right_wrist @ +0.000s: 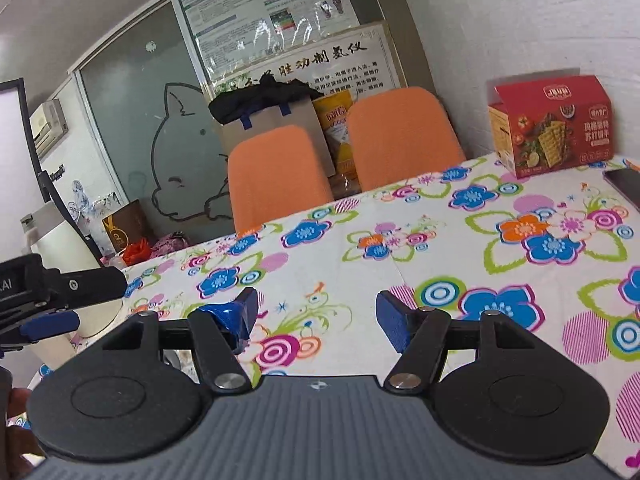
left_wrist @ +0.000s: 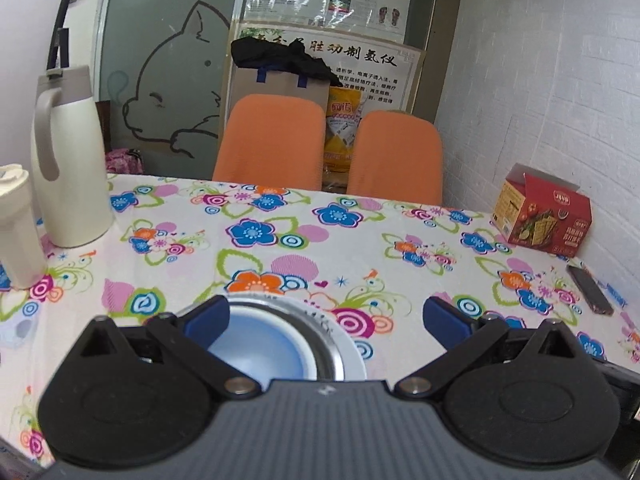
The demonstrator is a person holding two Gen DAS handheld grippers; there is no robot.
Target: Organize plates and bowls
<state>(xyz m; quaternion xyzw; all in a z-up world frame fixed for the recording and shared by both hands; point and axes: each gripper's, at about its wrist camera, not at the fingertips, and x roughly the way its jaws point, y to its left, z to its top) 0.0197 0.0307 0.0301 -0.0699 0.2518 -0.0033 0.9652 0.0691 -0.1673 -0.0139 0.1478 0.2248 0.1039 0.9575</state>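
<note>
The left gripper (left_wrist: 326, 314) stands wide over a blue-centred bowl (left_wrist: 276, 344) on the flowered tablecloth (left_wrist: 400, 264). The right gripper (right_wrist: 316, 314) is parted, empty; the red box (right_wrist: 552, 124) sits at two o'clock

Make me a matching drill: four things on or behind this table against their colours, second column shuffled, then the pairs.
Things:
1. jug
2. chairs
3. snack box
4. phone

Colours:
A. red
B. dark
C. cream
D. orange

Pairs: 1-C, 2-D, 3-A, 4-B
</note>
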